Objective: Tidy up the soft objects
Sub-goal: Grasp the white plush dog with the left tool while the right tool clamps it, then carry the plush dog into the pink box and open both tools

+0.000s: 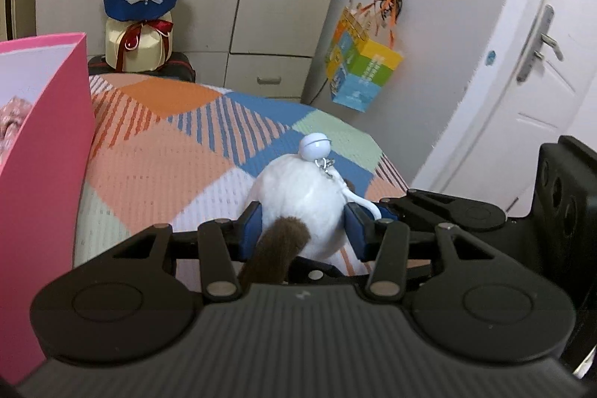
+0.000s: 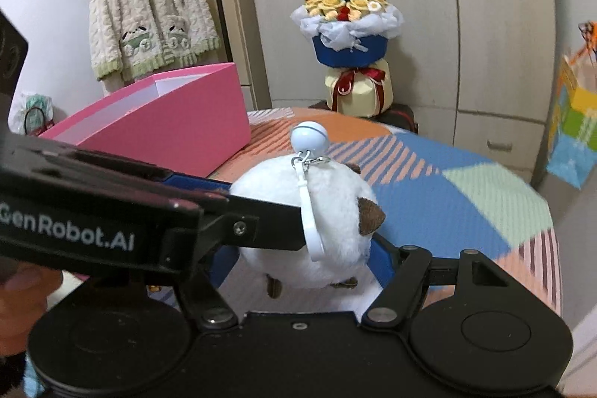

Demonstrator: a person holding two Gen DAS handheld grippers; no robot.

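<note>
White plush toy (image 1: 298, 207) with brown tail (image 1: 278, 248), brown ear (image 2: 369, 215) and a pale bell (image 2: 309, 137) clipped on top, held above the patchwork bedspread (image 1: 179, 144). It sits between the blue pads of both tools: the left gripper (image 1: 304, 230) clamps its flanks from behind, and the right gripper (image 2: 302, 260) grasps its lower body, the left tool crossing in front. Pink box (image 2: 168, 122) lies open to the left, near the toy; a bouquet (image 2: 349, 25) stands beyond the bed.
</note>
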